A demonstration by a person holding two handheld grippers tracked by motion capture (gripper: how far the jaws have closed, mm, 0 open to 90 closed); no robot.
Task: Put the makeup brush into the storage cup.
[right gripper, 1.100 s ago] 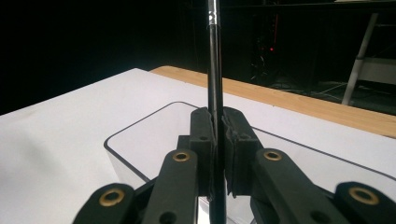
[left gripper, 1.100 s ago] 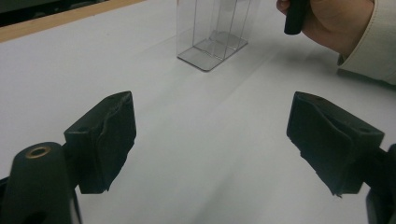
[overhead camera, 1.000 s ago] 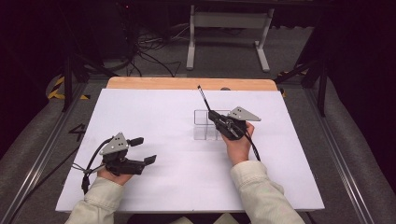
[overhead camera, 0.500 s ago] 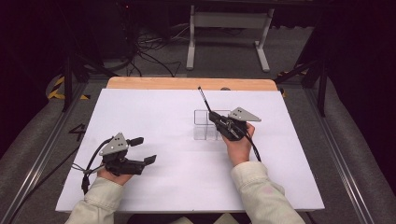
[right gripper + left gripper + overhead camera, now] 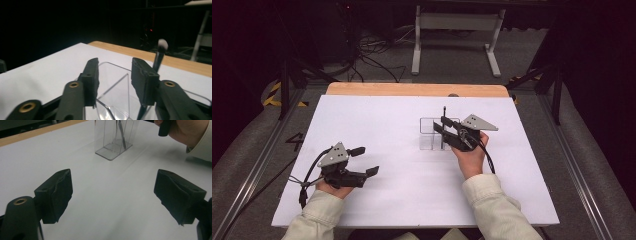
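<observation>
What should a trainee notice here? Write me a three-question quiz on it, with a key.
1. True or false: the left tool grips the makeup brush.
2. The brush stands in: A) the clear organizer; B) a mug; C) a drawer.
3. Fill in: the right tool, over the organizer, has its jaws ____ (apart or shut).

Key: 1 false, since it rests open on the white table, far from the brush; 2 A; 3 apart.
</observation>
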